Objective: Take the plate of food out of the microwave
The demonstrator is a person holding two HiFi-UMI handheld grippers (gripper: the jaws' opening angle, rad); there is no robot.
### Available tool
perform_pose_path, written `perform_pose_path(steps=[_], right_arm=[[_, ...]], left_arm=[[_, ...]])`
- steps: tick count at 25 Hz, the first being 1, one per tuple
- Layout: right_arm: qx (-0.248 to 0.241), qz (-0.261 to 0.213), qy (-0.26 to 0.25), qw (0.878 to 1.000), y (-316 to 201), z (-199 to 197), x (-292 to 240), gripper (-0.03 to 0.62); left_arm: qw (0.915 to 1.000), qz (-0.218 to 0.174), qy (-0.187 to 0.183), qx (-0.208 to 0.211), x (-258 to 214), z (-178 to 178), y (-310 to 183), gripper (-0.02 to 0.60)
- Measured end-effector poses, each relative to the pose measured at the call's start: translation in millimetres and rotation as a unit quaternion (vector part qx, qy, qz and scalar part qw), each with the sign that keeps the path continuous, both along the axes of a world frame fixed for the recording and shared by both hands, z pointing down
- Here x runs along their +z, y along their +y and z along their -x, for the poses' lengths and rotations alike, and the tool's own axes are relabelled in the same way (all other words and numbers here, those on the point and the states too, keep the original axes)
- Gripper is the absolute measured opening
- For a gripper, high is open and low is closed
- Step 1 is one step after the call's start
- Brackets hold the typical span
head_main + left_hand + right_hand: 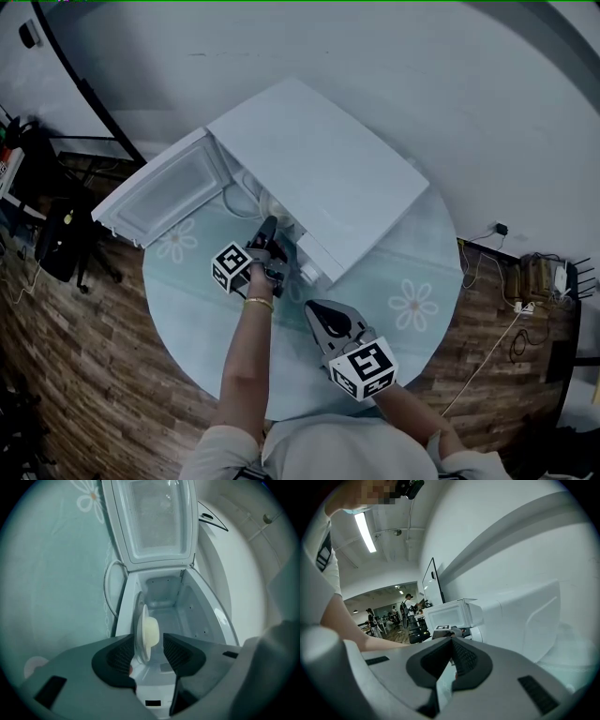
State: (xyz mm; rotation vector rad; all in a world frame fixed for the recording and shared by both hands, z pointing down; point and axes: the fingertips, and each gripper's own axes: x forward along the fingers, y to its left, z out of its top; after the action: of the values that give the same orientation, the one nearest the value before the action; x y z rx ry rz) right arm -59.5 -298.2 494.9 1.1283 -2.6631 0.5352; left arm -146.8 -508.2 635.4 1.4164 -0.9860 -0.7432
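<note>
The white microwave [319,178] stands on a round table, its door [164,192] swung wide to the left. My left gripper [267,234] reaches into the opening. In the left gripper view the scene is rolled sideways. There a white plate [140,620] with pale food [151,631] shows edge-on inside the cavity, in the gap between the open jaws of the left gripper [147,651]. The pads do not press on it. My right gripper [319,314] hangs over the table in front of the microwave. In its own view the right gripper [451,644] has its tips meeting, with nothing held.
The table [403,272] has a pale green cloth with flower prints. A white cable [108,585] loops beside the microwave under the door. A white wall curves behind the table. A black chair [61,234] stands on the wooden floor at the left.
</note>
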Motion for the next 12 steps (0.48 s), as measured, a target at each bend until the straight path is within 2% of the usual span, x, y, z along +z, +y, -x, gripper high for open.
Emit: perform_pose_path(steps=[5, 8, 12], right_arm=[[-0.001, 0.003, 0.0, 1.0, 0.6, -1.0, 4.2, 0.006], [0.002, 0.005, -0.001, 1.0, 0.8, -2.3, 4.9, 0.006], [0.006, 0.004, -0.001, 1.0, 0.0, -5.5, 3.6, 0.006]], left_arm=[[0.9998, 0.006, 0.019, -0.005, 2.4, -3.6, -9.6, 0.187], [0.9997, 0.019, 0.014, -0.007, 6.5, -5.6, -14.4, 0.175], [0.9986, 0.048, 0.011, -0.017, 14.1, -6.0, -12.8, 0.06]])
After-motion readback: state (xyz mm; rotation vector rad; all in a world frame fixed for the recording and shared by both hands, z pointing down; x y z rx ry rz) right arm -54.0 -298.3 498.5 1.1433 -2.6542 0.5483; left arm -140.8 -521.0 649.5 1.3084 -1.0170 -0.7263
